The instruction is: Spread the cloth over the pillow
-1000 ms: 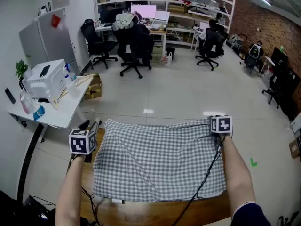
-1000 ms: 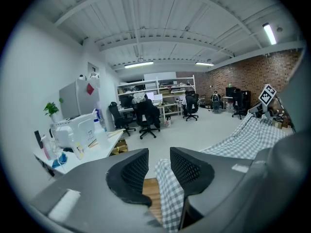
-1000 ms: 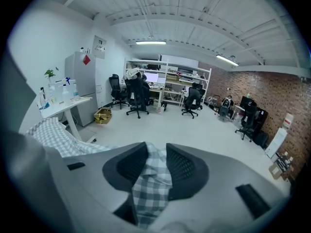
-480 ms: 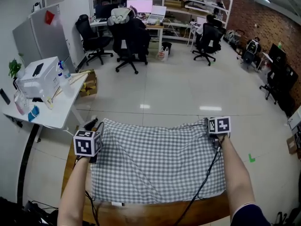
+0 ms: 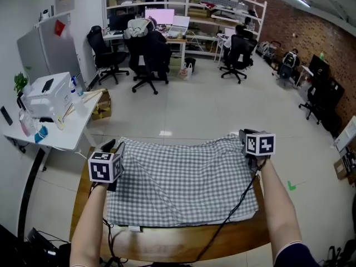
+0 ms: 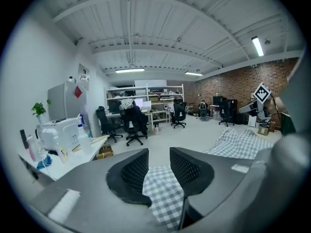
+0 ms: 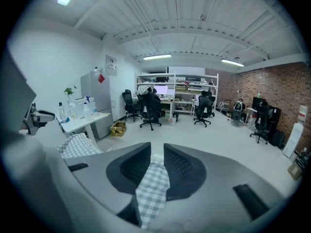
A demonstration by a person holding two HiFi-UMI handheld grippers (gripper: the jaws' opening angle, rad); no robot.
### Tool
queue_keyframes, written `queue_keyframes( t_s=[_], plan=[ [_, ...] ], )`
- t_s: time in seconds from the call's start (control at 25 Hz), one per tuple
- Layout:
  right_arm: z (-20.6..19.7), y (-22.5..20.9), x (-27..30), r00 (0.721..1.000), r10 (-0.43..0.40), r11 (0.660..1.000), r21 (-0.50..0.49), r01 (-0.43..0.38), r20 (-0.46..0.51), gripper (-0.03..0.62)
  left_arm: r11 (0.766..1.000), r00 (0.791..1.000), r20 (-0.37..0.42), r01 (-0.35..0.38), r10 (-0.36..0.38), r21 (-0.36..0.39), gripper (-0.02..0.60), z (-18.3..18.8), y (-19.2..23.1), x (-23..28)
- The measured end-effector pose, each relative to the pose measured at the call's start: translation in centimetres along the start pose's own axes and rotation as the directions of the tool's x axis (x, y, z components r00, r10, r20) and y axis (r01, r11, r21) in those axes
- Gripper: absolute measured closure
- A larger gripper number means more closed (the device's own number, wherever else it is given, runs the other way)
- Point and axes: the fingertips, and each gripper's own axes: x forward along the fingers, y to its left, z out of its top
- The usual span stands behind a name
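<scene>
Cloth (image 5: 183, 182) is reckoned soft, light and floppy, so it's pinched at the 10 and 2 o'clock corners. Left tongs (image 6: 159, 166) are clamped on it, and right tongs (image 7: 157, 164) have just been closed onto it.

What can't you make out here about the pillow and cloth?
Pillow: head view, wholly covered by the checked cloth; absent from both gripper views.
Cloth's near edge: outside both gripper views.
Small items on the white side table: head view, too small to identify.

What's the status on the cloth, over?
Left gripper jaws shut on cloth, far corner. Right gripper jaws just closed further on the other far corner, now raised. Black cable trails across cloth.
</scene>
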Motion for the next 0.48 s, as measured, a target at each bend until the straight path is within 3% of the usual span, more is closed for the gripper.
queue_keyframes(
  t_s=[0.28,0.4,0.48],
  plan=[
    [1.5,2.4,-10.0,0.986,0.060,0.998,-0.041,-0.054,0.152,0.593,1.000,0.995,0.094,0.022,-0.023,0.013,0.487,3.1,-5.5,-7.4],
    [2.5,4.5,-14.1,0.962,0.104,0.994,-0.062,-0.091,0.254,0.592,0.999,0.988,0.146,0.047,-0.049,0.021,0.572,4.2,-7.8,-10.9],
    [3.4,6.4,-17.0,0.937,0.133,0.991,-0.074,-0.115,0.323,0.585,0.996,0.979,0.181,0.089,-0.092,0.025,0.577,4.9,-9.5,-13.0]
  ],
)
